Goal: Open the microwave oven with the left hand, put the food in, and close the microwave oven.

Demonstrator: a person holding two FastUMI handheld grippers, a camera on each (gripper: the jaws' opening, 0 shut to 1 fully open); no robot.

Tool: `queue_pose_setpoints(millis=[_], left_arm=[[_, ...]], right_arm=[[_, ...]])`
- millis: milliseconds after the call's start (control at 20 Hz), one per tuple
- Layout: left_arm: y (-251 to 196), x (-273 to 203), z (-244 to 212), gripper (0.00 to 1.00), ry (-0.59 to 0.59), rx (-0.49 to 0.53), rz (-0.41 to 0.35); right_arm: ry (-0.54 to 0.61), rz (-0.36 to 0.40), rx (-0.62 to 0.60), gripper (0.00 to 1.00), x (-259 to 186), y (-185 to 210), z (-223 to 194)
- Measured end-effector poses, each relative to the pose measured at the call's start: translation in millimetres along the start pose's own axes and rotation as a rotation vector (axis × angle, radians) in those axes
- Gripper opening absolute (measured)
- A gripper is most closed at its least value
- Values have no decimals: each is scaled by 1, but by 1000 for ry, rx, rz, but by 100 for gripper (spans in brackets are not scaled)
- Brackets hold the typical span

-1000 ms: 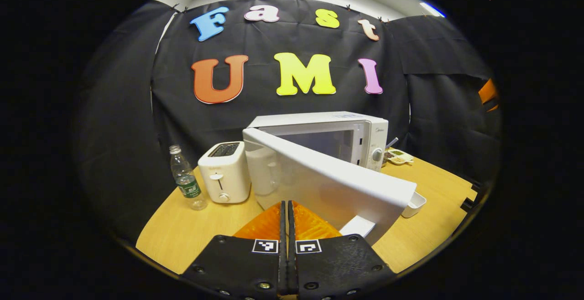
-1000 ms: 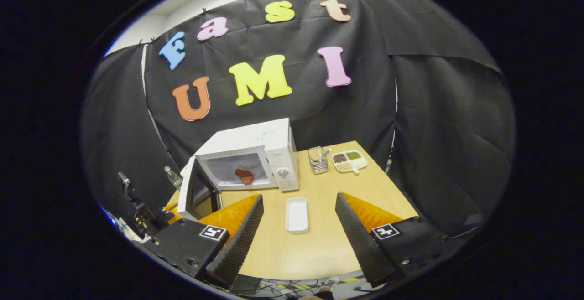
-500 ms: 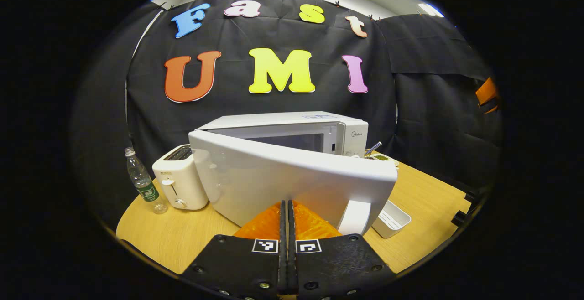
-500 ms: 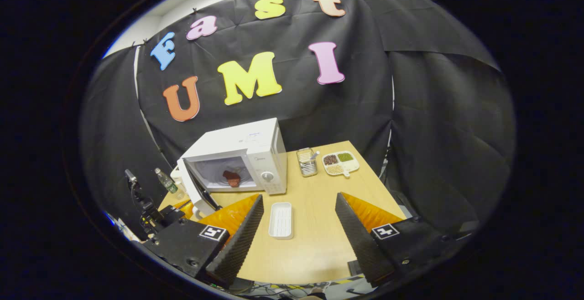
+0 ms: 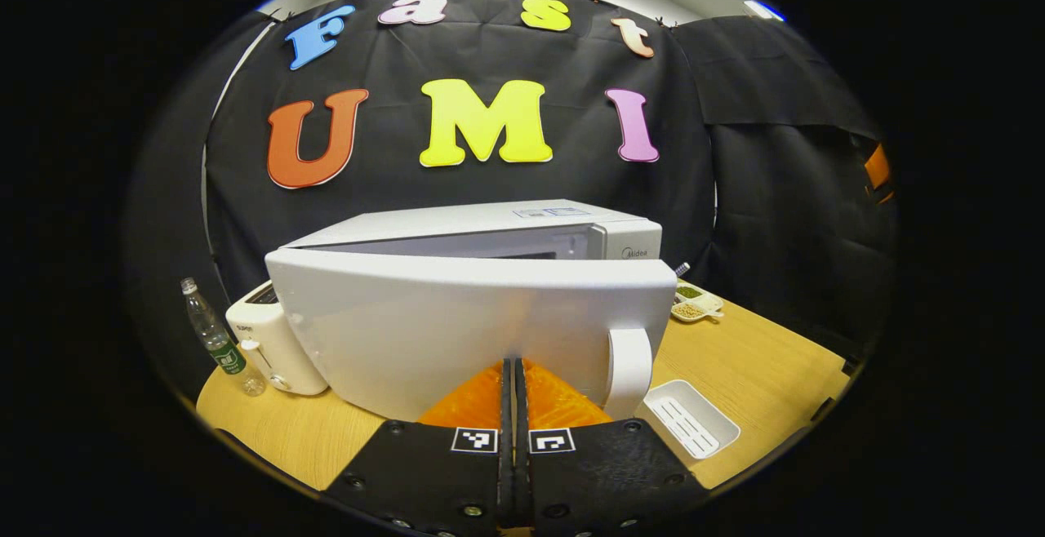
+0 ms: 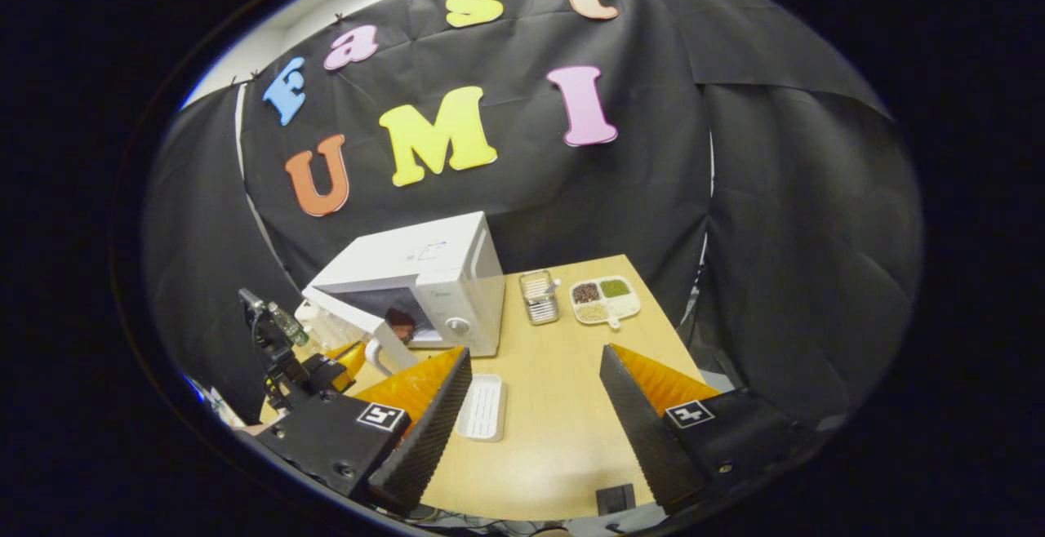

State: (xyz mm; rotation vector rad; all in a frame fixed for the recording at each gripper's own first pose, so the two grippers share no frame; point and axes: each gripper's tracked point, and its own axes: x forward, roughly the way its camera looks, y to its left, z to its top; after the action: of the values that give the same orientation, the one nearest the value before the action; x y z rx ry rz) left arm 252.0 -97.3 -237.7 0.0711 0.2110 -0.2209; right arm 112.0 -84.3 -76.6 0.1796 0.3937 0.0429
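Biggest risk from here, I'd say: the left gripper [image 5: 515,374] has its fingers pressed flat together with nothing between them, and its tip is right up against the outer face of the door [image 5: 457,325]. It's pushing with a narrow edge, so it could skid sideways across that smooth panel, or catch on the handle [image 5: 629,370] just to its right. A hard shove could also slide the whole microwave [image 6: 424,276] back on the table [image 6: 539,423], since nothing is bracing it.

From the right gripper view the door is only partly shut, with a gap at the front, and the food [image 6: 400,323] is a dark reddish lump sitting inside the cavity, ahead and to the left of the right gripper [image 6: 531,374]. That gripper hangs wide open and empty above the table, with a small white tray [image 6: 482,406] just beside its left finger.
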Motion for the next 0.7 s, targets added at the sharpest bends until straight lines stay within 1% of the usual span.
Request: queue_pose_setpoints(millis=[200, 250, 300, 350, 450, 500, 550, 600, 700], left_arm=[[-6, 32, 8, 0, -5, -10, 29], [-6, 40, 8, 0, -4, -14, 34], [-8, 47, 9, 0, -3, -14, 37], [-9, 53, 10, 0, -3, -9, 43], [-15, 65, 10, 0, 4, -10, 47], [-17, 70, 11, 8, 6, -16, 50], [-18, 75, 11, 0, 15, -22, 53], [-18, 77, 10, 0, 17, -24, 66], [-18, 75, 11, 0, 16, -19, 65]], right_arm=[[8, 10, -5, 100, 14, -18, 8], [13, 13, -6, 90, 18, -20, 10], [16, 15, -7, 100, 22, -25, 11], [22, 15, -6, 90, 25, -28, 12], [33, 22, -1, 90, 33, -34, 13], [36, 25, 0, 100, 35, -36, 14], [38, 28, 0, 100, 38, -37, 15], [42, 30, -3, 100, 41, -39, 14], [58, 41, -1, 100, 47, -40, 12]])
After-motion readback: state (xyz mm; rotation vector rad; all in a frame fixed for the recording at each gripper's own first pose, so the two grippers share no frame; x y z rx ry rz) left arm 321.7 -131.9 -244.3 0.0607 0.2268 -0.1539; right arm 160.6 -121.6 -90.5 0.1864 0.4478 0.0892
